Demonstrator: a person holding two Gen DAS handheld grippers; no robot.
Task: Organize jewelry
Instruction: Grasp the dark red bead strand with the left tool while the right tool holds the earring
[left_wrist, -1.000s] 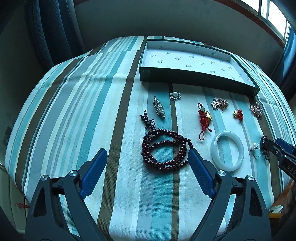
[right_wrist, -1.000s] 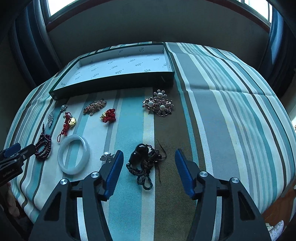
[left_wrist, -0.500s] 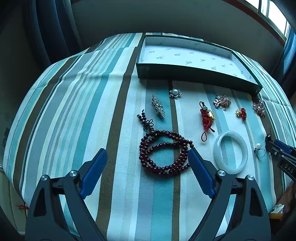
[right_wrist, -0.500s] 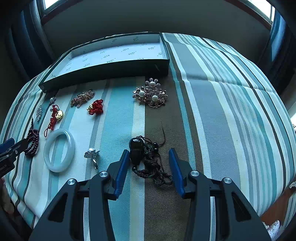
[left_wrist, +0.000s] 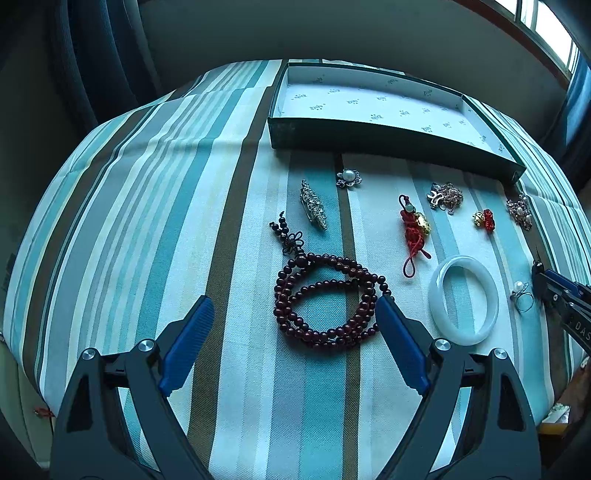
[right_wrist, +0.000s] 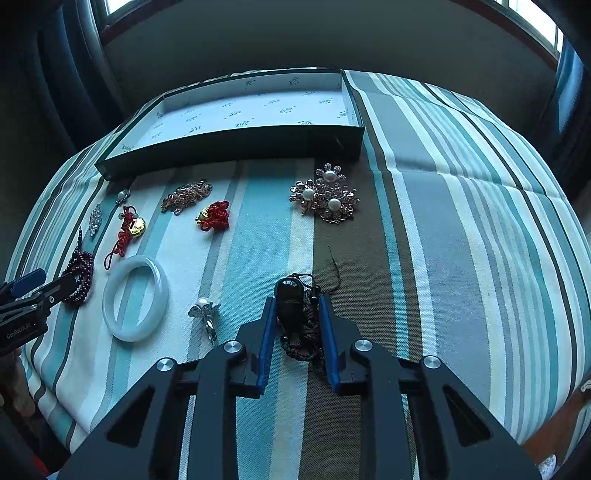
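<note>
My right gripper (right_wrist: 297, 308) is shut on a dark corded bracelet (right_wrist: 295, 317) with a black bead, lying on the striped cloth. My left gripper (left_wrist: 295, 310) is open and empty, its right finger next to a coiled dark red bead necklace (left_wrist: 325, 299). The shallow dark green box (left_wrist: 388, 138) with white lining stands at the back; it also shows in the right wrist view (right_wrist: 236, 144). A white jade bangle (right_wrist: 135, 297) and a pearl ring (right_wrist: 205, 314) lie left of my right gripper.
On the cloth lie a pearl flower brooch (right_wrist: 327, 194), a red knot charm (right_wrist: 214, 216), a red cord with gold charm (left_wrist: 415, 229), a gold filigree piece (left_wrist: 445, 195), a silver bar brooch (left_wrist: 314, 205) and a small pearl flower (left_wrist: 348, 178). The table edge is close at the front.
My right gripper moved forward around the dark corded bracelet and closed on it. My left gripper stayed open, drifting slightly over the bead necklace.
</note>
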